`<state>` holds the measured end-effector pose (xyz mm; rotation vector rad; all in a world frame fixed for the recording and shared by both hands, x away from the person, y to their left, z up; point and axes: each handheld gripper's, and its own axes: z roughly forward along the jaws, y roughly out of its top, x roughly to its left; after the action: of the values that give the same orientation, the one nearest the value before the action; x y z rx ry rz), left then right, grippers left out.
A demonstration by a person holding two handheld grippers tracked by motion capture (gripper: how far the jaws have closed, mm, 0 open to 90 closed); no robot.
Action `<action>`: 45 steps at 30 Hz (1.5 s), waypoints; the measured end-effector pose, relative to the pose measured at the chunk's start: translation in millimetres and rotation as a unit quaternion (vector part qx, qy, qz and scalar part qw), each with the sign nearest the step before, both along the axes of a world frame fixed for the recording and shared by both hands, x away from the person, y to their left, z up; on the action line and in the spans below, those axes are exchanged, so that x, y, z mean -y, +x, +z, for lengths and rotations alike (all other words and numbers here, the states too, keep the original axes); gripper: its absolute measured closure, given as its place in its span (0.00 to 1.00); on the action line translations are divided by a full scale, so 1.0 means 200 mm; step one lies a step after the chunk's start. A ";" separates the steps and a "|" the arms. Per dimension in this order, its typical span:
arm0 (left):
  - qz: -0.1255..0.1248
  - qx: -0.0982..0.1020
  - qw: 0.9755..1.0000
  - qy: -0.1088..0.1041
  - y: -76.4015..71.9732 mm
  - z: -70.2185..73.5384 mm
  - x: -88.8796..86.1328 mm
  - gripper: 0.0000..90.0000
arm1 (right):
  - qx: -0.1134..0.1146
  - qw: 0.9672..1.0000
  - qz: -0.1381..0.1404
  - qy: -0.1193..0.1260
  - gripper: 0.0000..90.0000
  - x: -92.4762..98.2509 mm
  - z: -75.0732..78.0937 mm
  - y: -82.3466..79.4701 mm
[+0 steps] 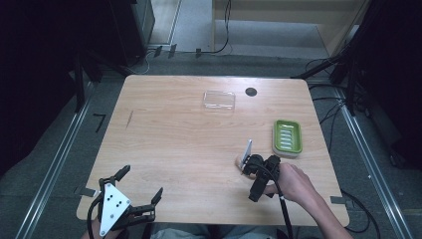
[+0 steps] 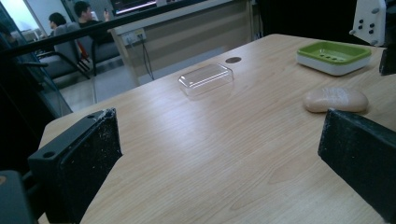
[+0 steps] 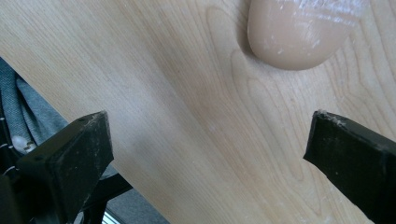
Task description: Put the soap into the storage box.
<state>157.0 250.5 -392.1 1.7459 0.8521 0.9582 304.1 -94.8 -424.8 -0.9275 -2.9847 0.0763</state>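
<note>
A beige bar of soap [image 2: 336, 99] lies on the wooden table [image 1: 174, 144]; its rounded end [image 3: 299, 32] sits just ahead of my right gripper [image 3: 205, 154], which is open and holds nothing. From above, that gripper [image 1: 252, 179] hovers low over the soap [image 1: 239, 160] and hides most of it. A green and white soap dish [image 1: 287, 138] stands just right of it and has nothing in it [image 2: 334, 56]. My left gripper [image 1: 141, 183] rests open at the near left edge, aimed across the table [image 2: 219, 154]. A clear plastic lid [image 1: 219, 99] lies at the far middle [image 2: 206, 78].
A small dark round hole [image 1: 251, 91] sits in the tabletop right of the lid. Bare wood stretches between the grippers. The near table edge and grey trousers [image 3: 28, 107] show beside the right jaws. Seated people [image 2: 70, 18] are far behind the table.
</note>
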 end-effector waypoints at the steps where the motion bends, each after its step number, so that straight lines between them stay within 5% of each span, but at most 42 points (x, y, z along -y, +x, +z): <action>1: 0.000 0.000 1.000 0.000 0.00 0.00 0.00 0.00 | 0.000 1.000 0.000 0.000 0.01 0.00 0.00 0.00; 45: -0.001 -0.001 1.000 0.001 0.00 0.00 0.00 0.00 | -0.002 0.999 -0.040 0.022 0.00 -0.05 0.00 0.28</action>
<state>157.0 251.1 -392.0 1.7484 0.8520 0.9565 359.6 -85.3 -425.8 -1.0380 -2.9292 0.0110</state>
